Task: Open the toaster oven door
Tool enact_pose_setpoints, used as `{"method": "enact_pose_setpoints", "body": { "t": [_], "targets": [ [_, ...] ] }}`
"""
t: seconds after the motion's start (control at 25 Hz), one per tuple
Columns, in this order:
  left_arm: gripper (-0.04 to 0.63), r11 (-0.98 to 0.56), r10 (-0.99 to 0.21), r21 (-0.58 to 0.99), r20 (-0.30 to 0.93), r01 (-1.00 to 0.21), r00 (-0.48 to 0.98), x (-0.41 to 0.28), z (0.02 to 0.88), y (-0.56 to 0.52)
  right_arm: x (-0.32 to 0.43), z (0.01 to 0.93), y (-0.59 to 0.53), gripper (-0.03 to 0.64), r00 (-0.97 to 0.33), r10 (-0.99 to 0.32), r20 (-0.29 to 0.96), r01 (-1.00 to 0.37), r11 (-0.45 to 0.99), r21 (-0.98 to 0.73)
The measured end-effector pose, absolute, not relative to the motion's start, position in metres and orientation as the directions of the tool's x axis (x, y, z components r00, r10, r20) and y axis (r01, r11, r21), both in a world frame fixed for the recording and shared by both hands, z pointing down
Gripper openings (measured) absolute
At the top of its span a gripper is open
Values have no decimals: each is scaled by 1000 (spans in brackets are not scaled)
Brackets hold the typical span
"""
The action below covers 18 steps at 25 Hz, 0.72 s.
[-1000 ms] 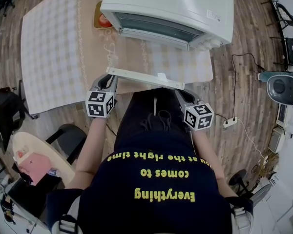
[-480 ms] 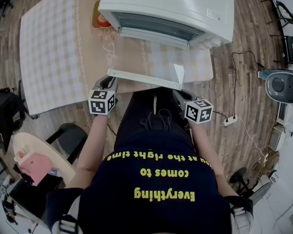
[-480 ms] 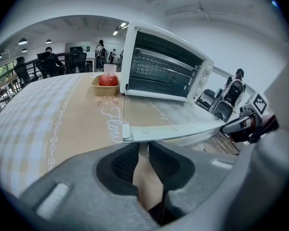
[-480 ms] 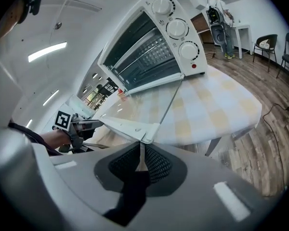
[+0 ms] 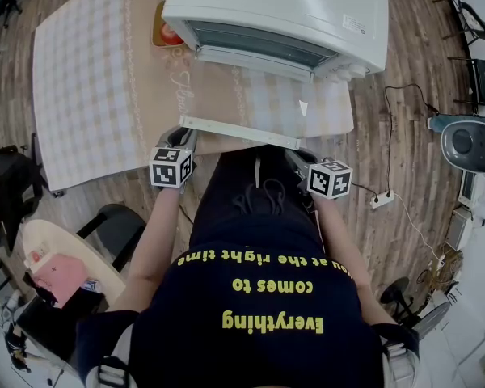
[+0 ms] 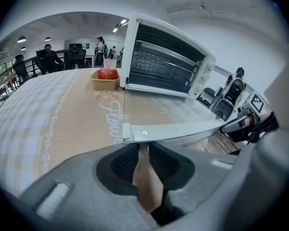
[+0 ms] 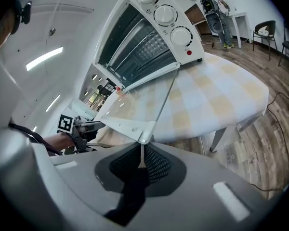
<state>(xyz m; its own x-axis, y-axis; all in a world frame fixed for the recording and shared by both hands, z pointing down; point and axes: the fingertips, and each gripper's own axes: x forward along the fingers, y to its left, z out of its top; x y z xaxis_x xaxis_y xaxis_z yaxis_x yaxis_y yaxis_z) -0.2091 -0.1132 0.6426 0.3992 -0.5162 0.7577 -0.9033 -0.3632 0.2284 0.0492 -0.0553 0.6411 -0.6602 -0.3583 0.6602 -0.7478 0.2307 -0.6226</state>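
Observation:
A white toaster oven (image 5: 283,14) stands at the far side of the checked table (image 5: 89,79). Its glass door (image 5: 259,103) hangs open, nearly flat, toward me. The white handle bar (image 5: 238,132) runs along the door's near edge. My left gripper (image 5: 182,138) is shut on the bar's left end (image 6: 135,131); the pads (image 6: 123,162) pinch it from below. My right gripper (image 5: 301,153) holds the bar's right end (image 7: 135,126), its jaws still closing a little on it (image 7: 142,155). The oven's wire rack (image 6: 164,64) and knobs (image 7: 164,14) show.
A red apple (image 6: 107,73) in a small bowl (image 5: 163,32) sits left of the oven. The table's near edge lies just under the door handle. On the floor are a power strip (image 5: 380,203) with its cable, a grey appliance (image 5: 467,145) at right, and chairs (image 5: 105,229).
Both grippers have shifted slightly toward the oven with the handle bar still between their jaws. The door lies a little flatter than a second ago.

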Motion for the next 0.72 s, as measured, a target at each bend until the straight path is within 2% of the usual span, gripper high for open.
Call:
{"method": "enact_pose_setpoints", "body": {
  "t": [0.72],
  "targets": [
    [78,-375,-485,231,776,-898,402,-208,643,-110,50,637,-56,46,-663,-328,673,-748,252,-614]
  ]
}}
